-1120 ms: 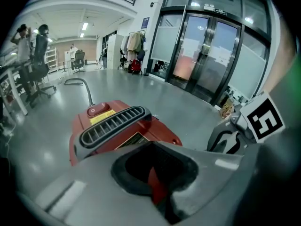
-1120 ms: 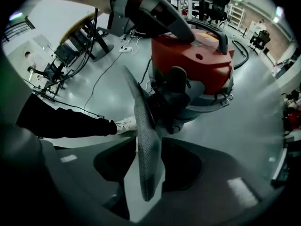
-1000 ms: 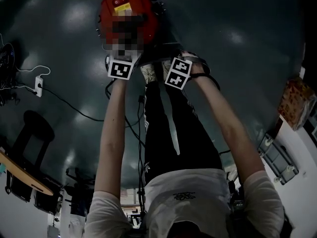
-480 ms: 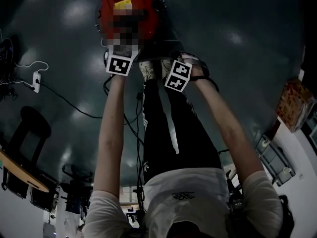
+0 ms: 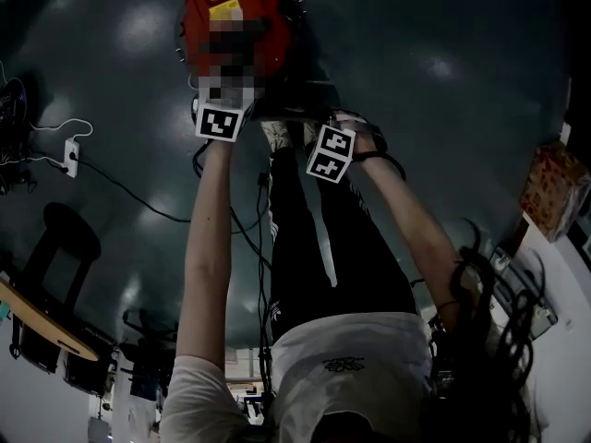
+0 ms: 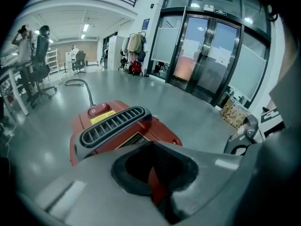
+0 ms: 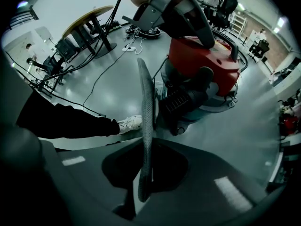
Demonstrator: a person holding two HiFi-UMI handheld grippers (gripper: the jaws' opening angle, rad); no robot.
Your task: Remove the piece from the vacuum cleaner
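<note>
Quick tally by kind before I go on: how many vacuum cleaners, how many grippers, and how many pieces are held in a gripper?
vacuum cleaner: 1
grippers: 2, the left gripper and the right gripper
flat piece, between the right gripper's jaws: 1
Total: 4

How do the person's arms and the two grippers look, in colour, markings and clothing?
Both arms are bare below short white sleeves. The left gripper and the right gripper each carry a white cube with black square markers. In their own views the bodies are grey with a dark rounded opening. A dark strap loops round the right wrist.
</note>
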